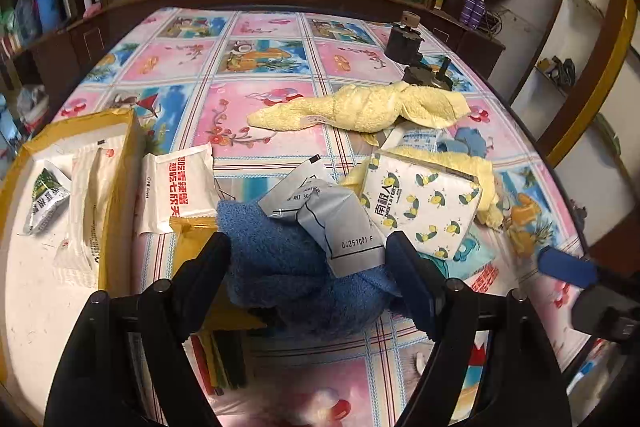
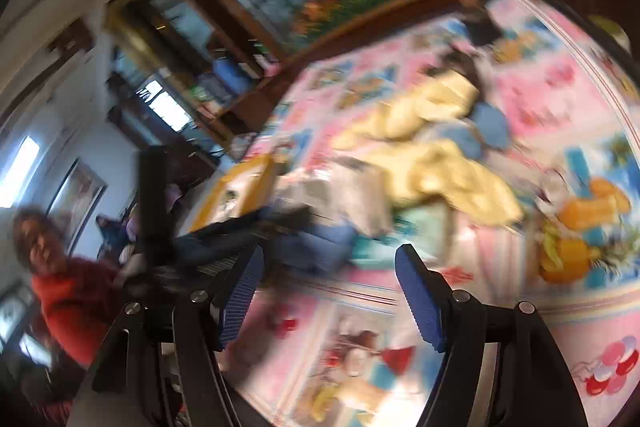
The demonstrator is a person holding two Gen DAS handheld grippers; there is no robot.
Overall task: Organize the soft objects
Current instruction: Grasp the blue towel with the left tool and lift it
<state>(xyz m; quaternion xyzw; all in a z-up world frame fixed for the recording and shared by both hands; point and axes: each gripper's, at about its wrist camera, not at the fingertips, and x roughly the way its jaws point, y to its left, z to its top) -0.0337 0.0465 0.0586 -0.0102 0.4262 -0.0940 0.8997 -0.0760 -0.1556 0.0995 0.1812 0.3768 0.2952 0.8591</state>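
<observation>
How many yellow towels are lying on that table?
2. One twisted yellow towel lies toward the far side; another yellow towel sits partly under the lemon-print tissue pack. More may be hidden.

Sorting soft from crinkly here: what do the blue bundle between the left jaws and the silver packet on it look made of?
The blue bundle looks like terry cloth: fuzzy, matte, looped pile, soft folds. The silver packet seems to be metallised plastic film: glossy grey, sharp creases, printed code.
</observation>
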